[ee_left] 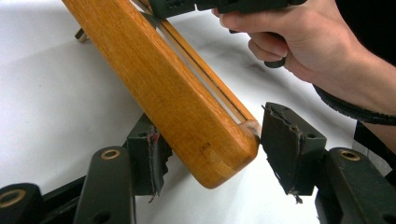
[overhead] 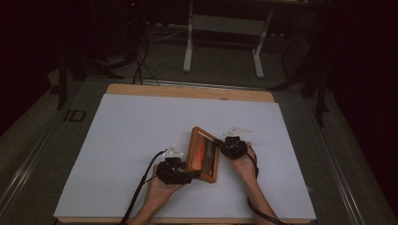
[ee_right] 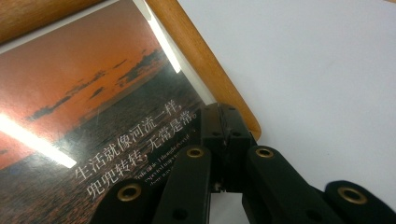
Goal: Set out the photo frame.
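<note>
Count first: we see one wooden picture frame (overhead: 203, 154), tilted on the white worktop (overhead: 117, 154), and two tongs. Our left tongs (ee_left: 212, 156) straddle its near corner with jaws apart, not clamped. Our right tongs (ee_right: 224, 140), pressed together, pinch the frame's edge from the opposite side.

Black left claw (ee_left: 212, 154): 2 frayed pads (ee_left: 282, 140), brass rivets, trailing black cable.
</note>
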Demonstrator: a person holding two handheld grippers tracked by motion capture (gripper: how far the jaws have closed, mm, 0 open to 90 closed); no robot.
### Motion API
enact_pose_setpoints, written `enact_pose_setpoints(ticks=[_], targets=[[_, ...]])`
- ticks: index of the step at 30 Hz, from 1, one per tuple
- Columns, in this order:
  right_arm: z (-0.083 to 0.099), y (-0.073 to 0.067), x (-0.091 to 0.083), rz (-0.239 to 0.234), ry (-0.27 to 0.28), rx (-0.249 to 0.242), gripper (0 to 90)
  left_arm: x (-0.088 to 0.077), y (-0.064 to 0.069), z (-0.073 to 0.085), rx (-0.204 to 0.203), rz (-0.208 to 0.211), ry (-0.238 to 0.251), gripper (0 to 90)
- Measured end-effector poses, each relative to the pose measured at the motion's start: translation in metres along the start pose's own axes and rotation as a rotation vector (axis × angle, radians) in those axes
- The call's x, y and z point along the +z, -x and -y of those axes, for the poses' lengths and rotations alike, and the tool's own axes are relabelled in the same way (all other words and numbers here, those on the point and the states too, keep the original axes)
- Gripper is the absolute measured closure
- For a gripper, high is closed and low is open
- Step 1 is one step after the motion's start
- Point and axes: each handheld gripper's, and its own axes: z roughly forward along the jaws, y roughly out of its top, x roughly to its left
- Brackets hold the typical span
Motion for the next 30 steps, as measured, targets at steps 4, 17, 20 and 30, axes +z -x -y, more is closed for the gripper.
enact_pose_setpoints(ticks=[4,17,20,30], targets=[[0.000,0.000,0.000,0.000,0.000,-0.001,90.0,0.001,0.000,0.000,-0.019,0.000,0.005,41.0],[0.000,0.000,0.000,-0.001,-0.002,-0.004,90.0,0.002,-0.005,-0.003,-0.107,-0.006,0.021,46.9],[0.000,-0.001,-0.001,-0.002,-0.009,-0.008,90.0,0.002,-0.006,-0.004,-0.129,-0.002,0.020,48.4],[-0.010,-0.007,-0.018,0.014,0.006,-0.062,83.8,0.004,-0.005,-0.014,-0.124,0.006,0.007,55.7]])
